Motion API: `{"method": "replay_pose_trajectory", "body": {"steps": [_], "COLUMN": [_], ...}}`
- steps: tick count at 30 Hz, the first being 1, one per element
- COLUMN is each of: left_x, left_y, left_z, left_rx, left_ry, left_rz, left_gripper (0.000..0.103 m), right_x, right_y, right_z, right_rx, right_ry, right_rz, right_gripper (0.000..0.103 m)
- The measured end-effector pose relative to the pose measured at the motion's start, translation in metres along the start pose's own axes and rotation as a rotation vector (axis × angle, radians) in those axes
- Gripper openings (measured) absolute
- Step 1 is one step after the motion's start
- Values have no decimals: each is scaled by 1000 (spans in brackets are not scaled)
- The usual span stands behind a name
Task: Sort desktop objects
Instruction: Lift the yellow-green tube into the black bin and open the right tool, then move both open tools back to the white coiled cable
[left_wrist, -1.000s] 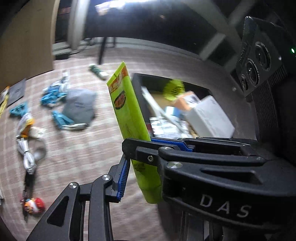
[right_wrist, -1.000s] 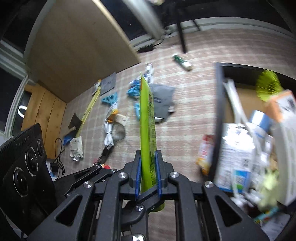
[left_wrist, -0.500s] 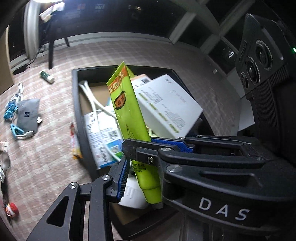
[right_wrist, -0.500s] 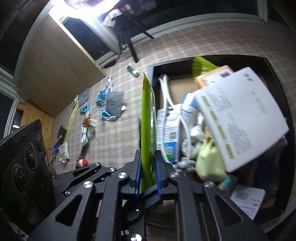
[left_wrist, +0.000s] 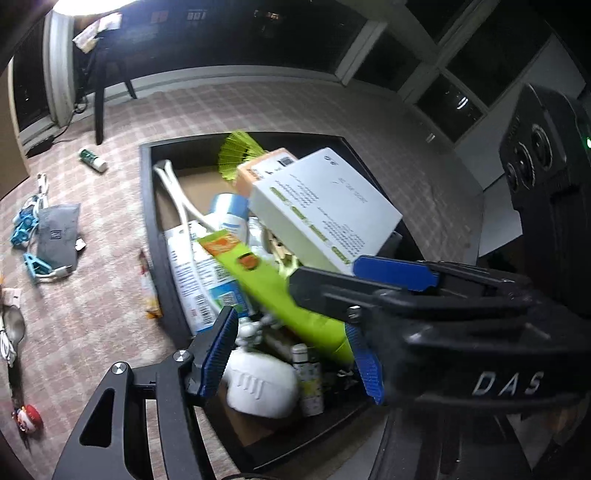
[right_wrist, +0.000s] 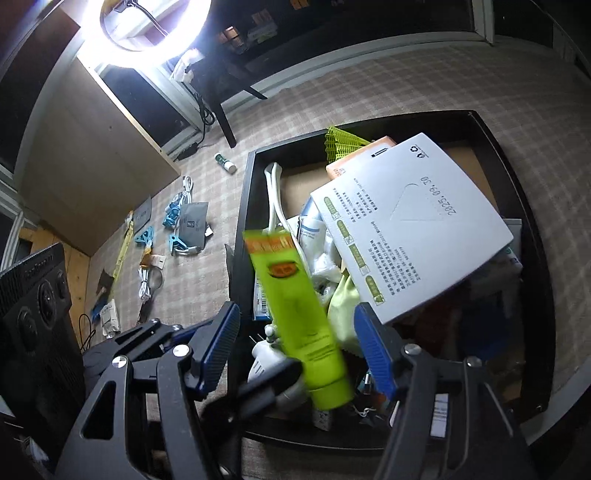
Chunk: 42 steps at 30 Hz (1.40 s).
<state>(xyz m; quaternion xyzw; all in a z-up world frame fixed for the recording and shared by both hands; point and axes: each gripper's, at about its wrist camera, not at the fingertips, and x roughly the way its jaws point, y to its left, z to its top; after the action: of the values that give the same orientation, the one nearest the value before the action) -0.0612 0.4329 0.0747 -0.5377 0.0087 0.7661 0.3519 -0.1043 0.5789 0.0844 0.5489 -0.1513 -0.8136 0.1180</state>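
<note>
A lime-green tube (right_wrist: 295, 314) with an orange top hangs tilted over the black box (right_wrist: 243, 206), free between the open blue-padded jaws of my right gripper (right_wrist: 295, 350). In the left wrist view the tube (left_wrist: 280, 291) lies slanted over the box (left_wrist: 147, 206), and the right gripper's arm crosses in front. My left gripper (left_wrist: 291, 354) is open with nothing in it. The box holds a white carton (right_wrist: 406, 229), a blue-and-white pack (left_wrist: 207, 280), a white cable and several other items.
On the checked tablecloth left of the box lie a grey pouch (left_wrist: 59, 236), blue clips (left_wrist: 26, 221), a green-capped stick (left_wrist: 92, 158), a snack packet (left_wrist: 149, 291), white cables and a red figure (left_wrist: 29, 415). A ring light (right_wrist: 147, 29) glares at the back.
My right gripper, shut on the tube while carrying it over the box, has opened. The tube has tipped over and is dropping into the box. My left gripper has opened wider.
</note>
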Motion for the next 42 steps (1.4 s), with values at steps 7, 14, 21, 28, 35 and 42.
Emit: {"method": "replay_pose_trajectory", "body": {"steps": [7, 14, 21, 28, 35, 42], "left_x": [-16, -43, -70, -88, -87, -67], "left_y": [30, 83, 156, 222, 261, 281], "left_z": [-7, -19, -33, -49, -54, -49], "left_rx": [-47, -146, -295, -428, -511, -543], "left_ry": [-26, -57, -84, -87, -76, -35], "left_rz": [56, 128, 220, 272, 281, 269], "left_gripper": [58, 58, 58, 58, 58, 56], "right_x": [8, 27, 56, 87, 116, 154], "right_y": [20, 62, 109, 143, 168, 205], "right_z": [1, 7, 11, 16, 32, 53], "right_rx": [-23, -95, -162, -191, -219, -321], "right_ry": [7, 31, 74, 114, 151, 209], "right_rz": [21, 63, 102, 119, 129, 113], "right_gripper": [64, 64, 63, 63, 63, 62]}}
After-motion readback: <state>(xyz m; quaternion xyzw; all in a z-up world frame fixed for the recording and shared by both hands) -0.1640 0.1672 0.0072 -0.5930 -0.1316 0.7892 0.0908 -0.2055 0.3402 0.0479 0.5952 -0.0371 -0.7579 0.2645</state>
